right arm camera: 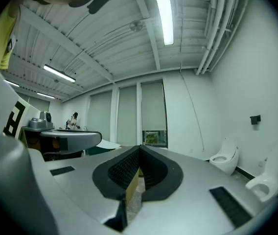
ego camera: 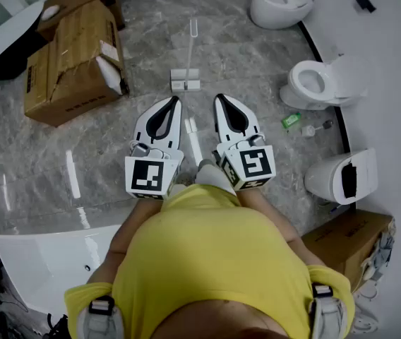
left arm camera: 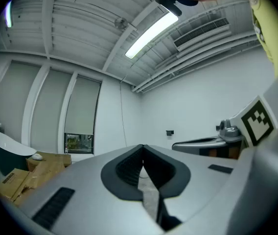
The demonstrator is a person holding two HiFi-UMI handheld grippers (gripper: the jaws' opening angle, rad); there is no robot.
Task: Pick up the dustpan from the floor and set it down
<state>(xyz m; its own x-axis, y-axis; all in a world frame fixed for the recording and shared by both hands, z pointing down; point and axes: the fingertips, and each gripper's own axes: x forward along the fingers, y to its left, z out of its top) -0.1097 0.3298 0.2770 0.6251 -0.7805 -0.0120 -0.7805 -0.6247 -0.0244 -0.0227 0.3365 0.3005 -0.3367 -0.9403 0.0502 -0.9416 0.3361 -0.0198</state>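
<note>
The dustpan [ego camera: 186, 80] is white and long-handled. Its pan is a small, low, rectangular piece that sits flat on the grey marbled floor [ego camera: 257, 69]. A thin, pale handle runs from the middle of the pan straight up the head view and ends in a narrow loop. Whether the handle stands upright or leans cannot be told from that steep angle. The dustpan is just right of the large cardboard box [ego camera: 70, 62], near the box's white-lined torn corner but apart from it, with bare floor between them.
</note>
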